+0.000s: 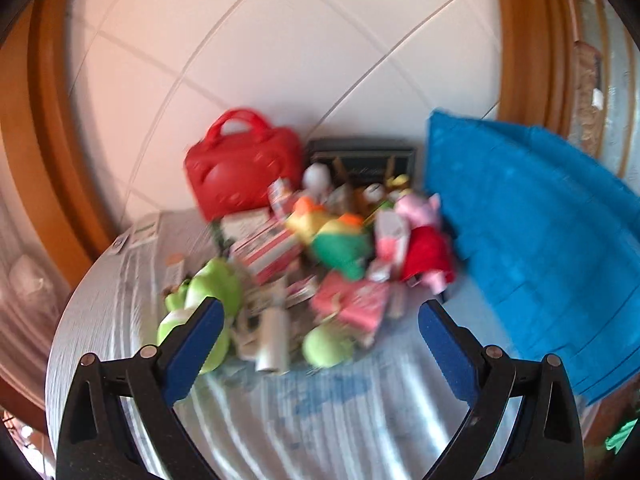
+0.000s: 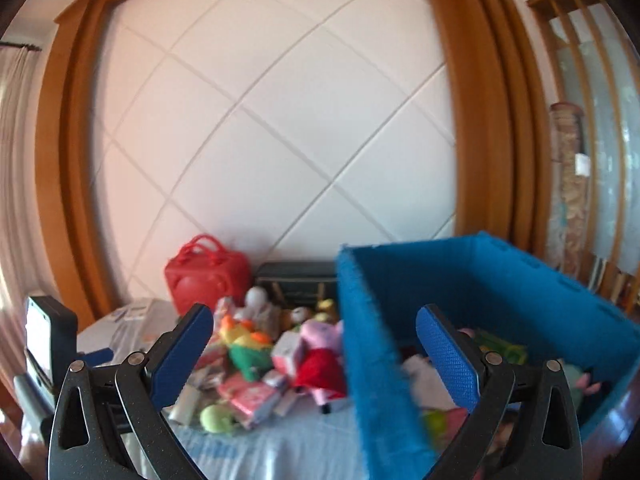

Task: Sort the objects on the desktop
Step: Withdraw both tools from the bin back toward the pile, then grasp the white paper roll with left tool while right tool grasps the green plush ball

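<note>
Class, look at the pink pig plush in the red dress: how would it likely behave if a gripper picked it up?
The pig plush looks soft, so it would probably squash and flop. It seems light for its size. Lying against neighbouring toys, lifting it may disturb them.

Both views bright, warm pinkish daylight on wall (image 2: 280, 128). Heavy motion blur on toy pile (image 1: 320, 248) in left view; milder in right. Strong fisheye bending, dark vignette corners. Claw pads (image 2: 448, 356) stay sharp. Soft shadows only.
</note>
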`<state>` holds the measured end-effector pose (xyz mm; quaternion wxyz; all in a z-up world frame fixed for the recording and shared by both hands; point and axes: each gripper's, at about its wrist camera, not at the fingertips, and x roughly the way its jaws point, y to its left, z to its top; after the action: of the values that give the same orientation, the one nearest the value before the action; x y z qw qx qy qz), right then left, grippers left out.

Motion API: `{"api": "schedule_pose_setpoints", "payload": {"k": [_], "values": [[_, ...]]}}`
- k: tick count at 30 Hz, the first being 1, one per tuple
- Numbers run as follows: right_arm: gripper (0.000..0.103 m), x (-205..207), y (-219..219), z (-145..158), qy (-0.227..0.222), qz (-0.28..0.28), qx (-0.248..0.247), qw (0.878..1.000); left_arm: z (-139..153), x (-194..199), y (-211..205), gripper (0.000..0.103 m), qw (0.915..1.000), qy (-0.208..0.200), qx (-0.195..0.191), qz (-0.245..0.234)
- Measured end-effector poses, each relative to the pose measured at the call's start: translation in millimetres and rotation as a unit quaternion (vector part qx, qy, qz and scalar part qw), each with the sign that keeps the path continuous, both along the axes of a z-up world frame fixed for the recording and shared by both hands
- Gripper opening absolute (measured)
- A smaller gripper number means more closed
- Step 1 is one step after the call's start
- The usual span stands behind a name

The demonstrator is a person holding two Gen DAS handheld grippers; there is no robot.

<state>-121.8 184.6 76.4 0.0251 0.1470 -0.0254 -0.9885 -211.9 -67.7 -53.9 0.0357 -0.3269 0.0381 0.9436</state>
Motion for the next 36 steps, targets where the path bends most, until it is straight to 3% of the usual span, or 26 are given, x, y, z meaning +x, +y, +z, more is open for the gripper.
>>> {"api": "schedule_pose_setpoints", "payload": {"k": [4,10,12,15,19,26,27,28,30,36], "values": [[0.103,-47.4,-47.1,-46.6,-0.074,0.031,-0.006,0.997,-46.2,-13.5,-49.6,0.099,0.9990,-0.039,-0.001,0.021],[0.103,-111.4,-90.3,-141.0,-0.185,0.017,-0.003,0.983,-121.4,-40.2,-89.0,0.099,0.9956,-0.078,-0.017,0.049],[0.103,-126.3,-103.9,-174.1,-0.219,0.014,0.006,0.976,-142.5,-52.7,-97.0,0.099,0.9940,-0.099,0.007,0.047],[0.103,-142.2,-114.2,-212.2,-0.258,0.014,0.014,0.966,-165.9,-71.8,-100.9,0.087,0.9904,-0.126,0.040,0.041],[0.103,-163.6,-120.1,-258.7,-0.313,0.008,0.019,0.949,-185.9,-103.7,-85.6,0.084,0.9884,-0.143,0.043,0.026],[0.103,-193.5,-125.8,-295.8,-0.360,0.002,-0.006,0.933,-215.2,-132.3,-49.9,0.080,0.9886,-0.144,-0.045,0.005],[0.103,-195.2,-128.2,-298.4,-0.364,0.006,-0.008,0.931,-219.2,-130.6,-45.9,0.056,0.9874,-0.151,-0.048,-0.006],[0.103,-198.6,-133.0,-302.4,-0.372,0.016,-0.010,0.928,-224.8,-129.6,-43.8,0.045,0.9845,-0.169,-0.045,-0.014],[0.103,-203.7,-142.5,-307.7,-0.382,0.029,-0.009,0.923,-227.0,-122.2,-49.9,0.045,0.9841,-0.176,-0.012,-0.014],[0.102,-212.3,-169.2,-312.1,-0.395,0.066,-0.005,0.916,-222.7,-107.2,-76.5,0.045,0.9808,-0.191,0.039,0.012]]}}
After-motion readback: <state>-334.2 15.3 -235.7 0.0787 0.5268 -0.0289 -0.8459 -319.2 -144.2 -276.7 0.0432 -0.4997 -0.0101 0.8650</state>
